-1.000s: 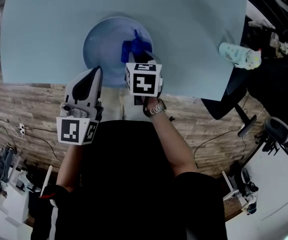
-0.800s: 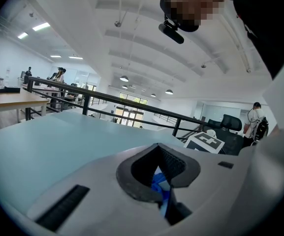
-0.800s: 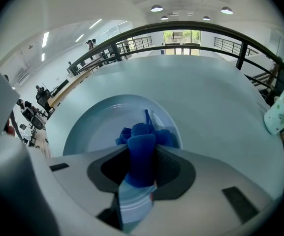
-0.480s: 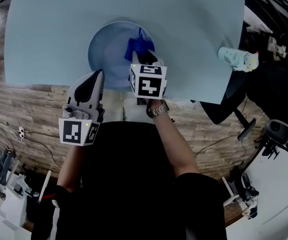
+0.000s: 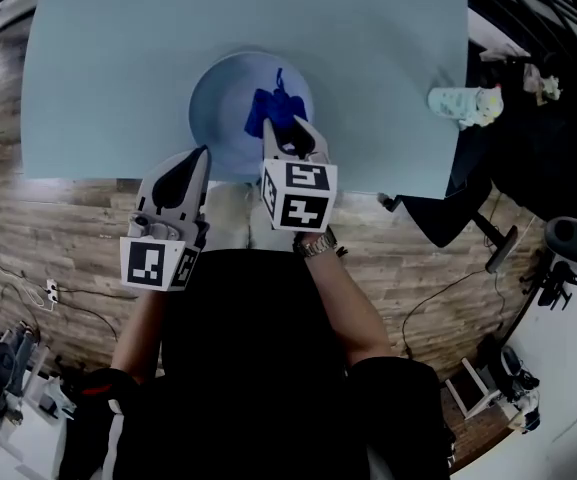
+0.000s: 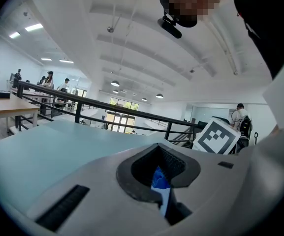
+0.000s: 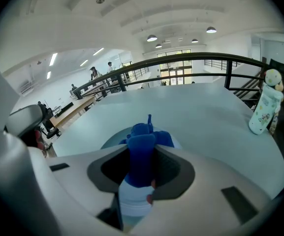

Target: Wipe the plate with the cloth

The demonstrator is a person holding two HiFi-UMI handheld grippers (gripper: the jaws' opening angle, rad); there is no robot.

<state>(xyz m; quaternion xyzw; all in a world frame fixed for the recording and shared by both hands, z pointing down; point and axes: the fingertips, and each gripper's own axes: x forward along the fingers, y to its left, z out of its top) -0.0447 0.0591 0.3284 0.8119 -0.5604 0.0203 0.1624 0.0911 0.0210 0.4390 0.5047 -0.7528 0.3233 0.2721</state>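
Observation:
A pale blue plate (image 5: 218, 108) lies on the light blue table (image 5: 368, 48) close to its near edge. A dark blue cloth (image 5: 271, 106) rests bunched on the plate, right of its middle. My right gripper (image 5: 288, 126) reaches over the plate's near rim and is shut on the cloth. The right gripper view shows the cloth (image 7: 144, 132) pinched in that gripper (image 7: 141, 154), with the plate (image 7: 112, 141) beneath. My left gripper (image 5: 199, 154) is shut, its tip at the plate's near-left rim; contact cannot be told. A sliver of blue shows inside the left gripper (image 6: 157, 150).
A small patterned bottle (image 5: 465, 105) lies near the table's right edge, and the right gripper view has the bottle (image 7: 262, 104) at far right. A black chair (image 5: 468, 208) stands right of the table. Wooden floor runs along the near edge.
The right gripper has dragged the cloth a little toward the plate's middle. The left gripper has stayed by the rim. The head camera has shifted.

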